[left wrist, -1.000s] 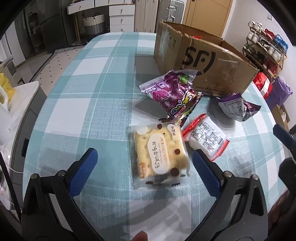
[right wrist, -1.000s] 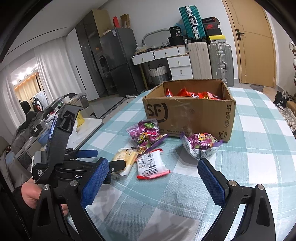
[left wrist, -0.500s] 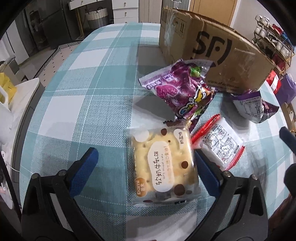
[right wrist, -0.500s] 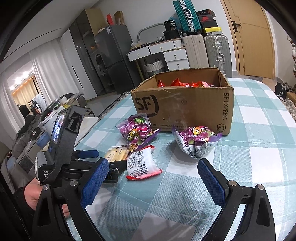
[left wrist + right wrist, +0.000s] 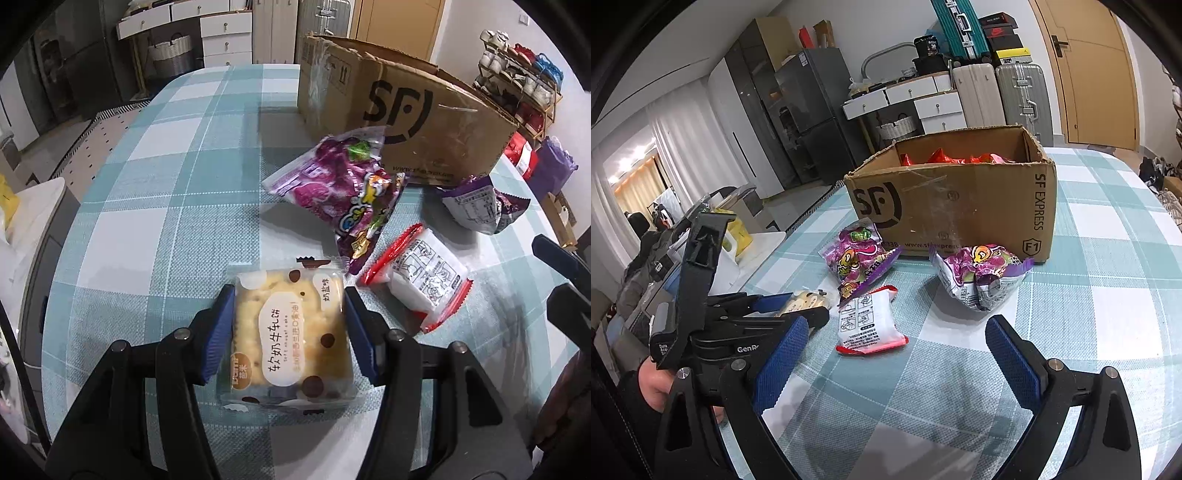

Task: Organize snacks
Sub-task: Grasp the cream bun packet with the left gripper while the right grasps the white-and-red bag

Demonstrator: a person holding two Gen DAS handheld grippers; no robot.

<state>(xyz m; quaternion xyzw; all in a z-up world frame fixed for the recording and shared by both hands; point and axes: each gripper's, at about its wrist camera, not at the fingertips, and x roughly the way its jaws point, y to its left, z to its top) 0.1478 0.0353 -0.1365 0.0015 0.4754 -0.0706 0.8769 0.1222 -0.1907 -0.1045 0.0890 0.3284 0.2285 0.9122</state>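
The left gripper [image 5: 290, 332], fingers just closed on the cake packet's [image 5: 291, 338] sides, sits nearer the cardboard box [image 5: 406, 122] ahead; the right gripper [image 5: 897, 365] gapes empty.

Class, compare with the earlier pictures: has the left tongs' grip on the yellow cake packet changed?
Yes. The left tongs have just closed onto the yellow cake packet; it lies on the checked tablecloth.

A matt, scuffed brown cardboard box [image 5: 960, 206] stands on a woven teal-and-white checked tablecloth [image 5: 155, 206]; the glossy clear-plastic cake wrapper [image 5: 290, 332] and crinkly purple foil snack bags [image 5: 340, 188] shine.
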